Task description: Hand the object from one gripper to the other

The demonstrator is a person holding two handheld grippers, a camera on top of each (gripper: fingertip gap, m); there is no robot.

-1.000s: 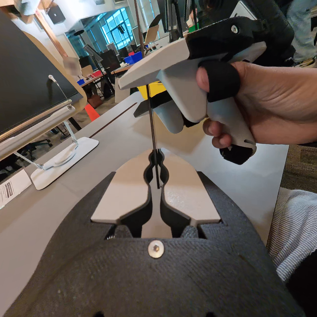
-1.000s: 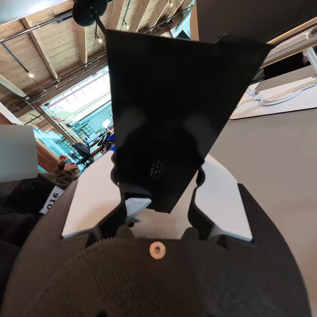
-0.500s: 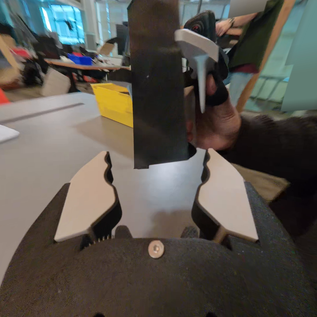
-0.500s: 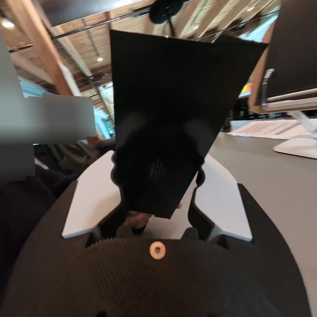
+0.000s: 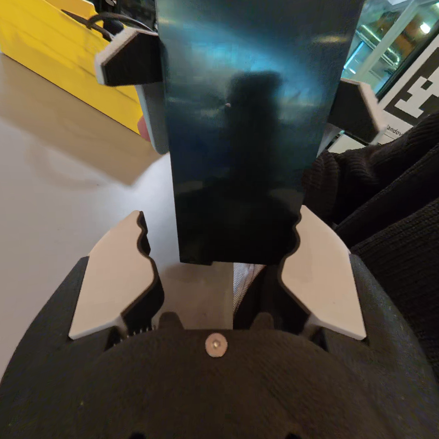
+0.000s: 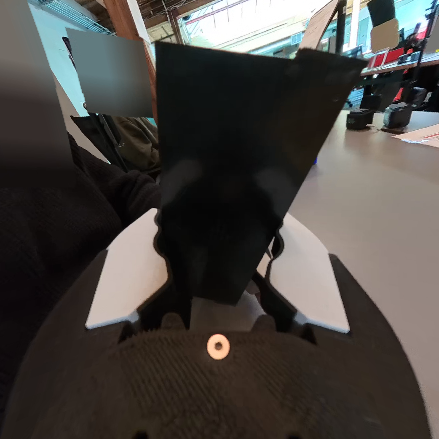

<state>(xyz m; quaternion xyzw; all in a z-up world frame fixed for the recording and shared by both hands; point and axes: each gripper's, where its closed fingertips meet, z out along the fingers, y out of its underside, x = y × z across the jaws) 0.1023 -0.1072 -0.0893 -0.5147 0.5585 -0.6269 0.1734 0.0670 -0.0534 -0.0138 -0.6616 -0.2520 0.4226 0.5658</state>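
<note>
two grippers meet on one black plate (image 5: 240, 147): the right gripper (image 6: 218, 247) is clamped across its width, while the left gripper (image 5: 218, 240) gapes wide around its lower end, left finger apart from it. the plate's long axis runs straight up from the left gripper, above the counter (image 5: 59, 190).

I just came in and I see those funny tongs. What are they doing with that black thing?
A person holds a pair of tongs in each hand and is passing a flat black panel between them. The right tongs are shut on the panel's edges. The left tongs are open, with the panel's lower end sitting between their fingers, so they haven't gripped it. A yellow bin sits on the grey table behind.
</note>
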